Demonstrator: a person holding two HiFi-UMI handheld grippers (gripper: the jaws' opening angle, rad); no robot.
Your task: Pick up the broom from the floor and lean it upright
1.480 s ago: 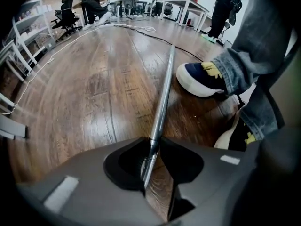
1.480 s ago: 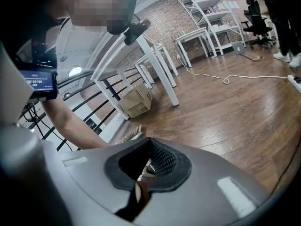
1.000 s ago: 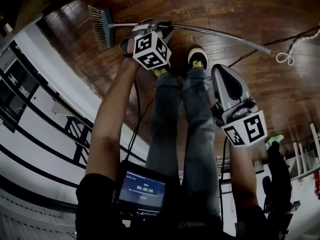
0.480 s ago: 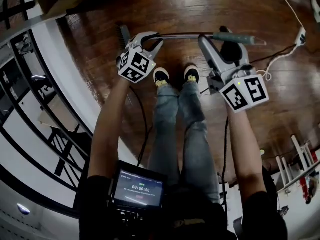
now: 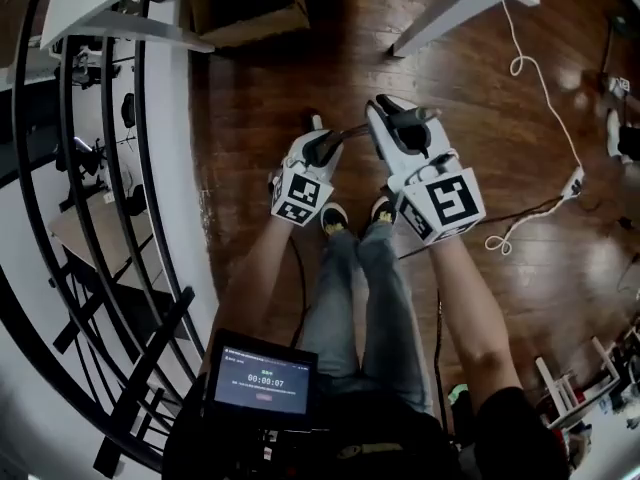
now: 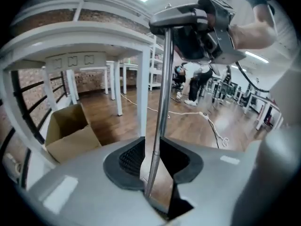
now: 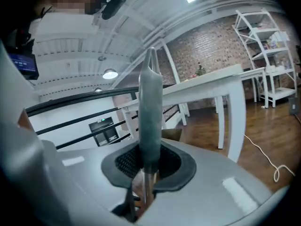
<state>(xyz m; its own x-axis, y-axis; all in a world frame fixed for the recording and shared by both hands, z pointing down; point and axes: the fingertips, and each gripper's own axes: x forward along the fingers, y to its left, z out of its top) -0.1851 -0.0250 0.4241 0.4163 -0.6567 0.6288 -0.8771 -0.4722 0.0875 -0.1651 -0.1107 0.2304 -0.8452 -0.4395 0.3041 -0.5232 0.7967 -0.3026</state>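
Note:
The broom stands lifted off the floor, its metal pole (image 6: 162,102) close to upright in the left gripper view. My left gripper (image 6: 153,173) is shut on that pole low down. Higher up, the pole ends at my right gripper (image 6: 207,27). In the right gripper view the green grip (image 7: 150,107) of the handle sits between the pads, and the right gripper (image 7: 146,173) has just closed on it. From the head view both grippers are raised side by side, left gripper (image 5: 322,146) and right gripper (image 5: 395,118), with a short bit of pole (image 5: 352,128) between them. The brush head is out of view.
An open cardboard box (image 5: 245,3) sits under a white table, whose leg (image 5: 450,13) is just beyond the grippers. A black railing (image 5: 120,218) runs along the left. A white cord (image 5: 545,98) and a power strip (image 5: 575,180) lie on the wooden floor at right.
The broom has come up from lying on the floor to near upright. Both grippers rose with it, and the right gripper, free earlier, now grips the green handle end.

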